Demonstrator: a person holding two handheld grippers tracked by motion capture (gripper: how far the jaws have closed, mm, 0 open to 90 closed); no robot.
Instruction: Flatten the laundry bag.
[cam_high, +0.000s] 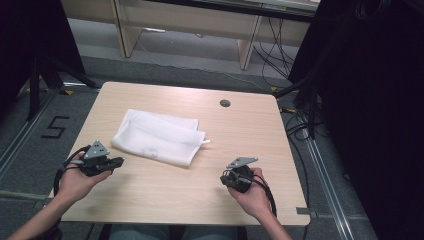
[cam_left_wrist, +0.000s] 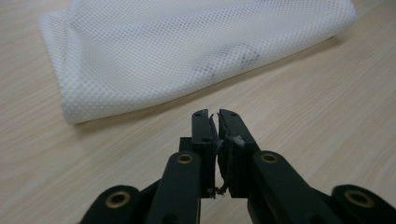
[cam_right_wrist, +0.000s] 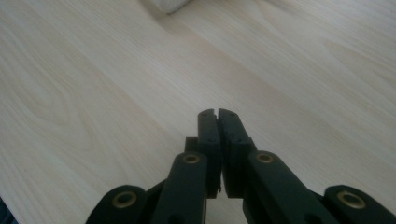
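Observation:
A folded white mesh bag (cam_high: 157, 136) lies flat on the light wooden table (cam_high: 235, 135), left of its middle. My left gripper (cam_high: 118, 161) rests at the table's left side, just short of the bag's near left corner, jaws shut and holding nothing. In the left gripper view the mesh bag (cam_left_wrist: 187, 51) fills the top, a short gap ahead of the shut left gripper (cam_left_wrist: 215, 113). My right gripper (cam_high: 226, 176) sits near the front right of the table, shut and empty. In the right gripper view the right gripper (cam_right_wrist: 217, 112) points over bare wood, with a corner of the bag (cam_right_wrist: 170, 4) at the top edge.
A round cable grommet (cam_high: 225, 103) sits near the table's far edge. Wooden furniture legs (cam_high: 125, 30) and loose cables (cam_high: 277, 50) stand on the floor beyond. Black stands and drapes (cam_high: 365, 100) flank the table at both sides.

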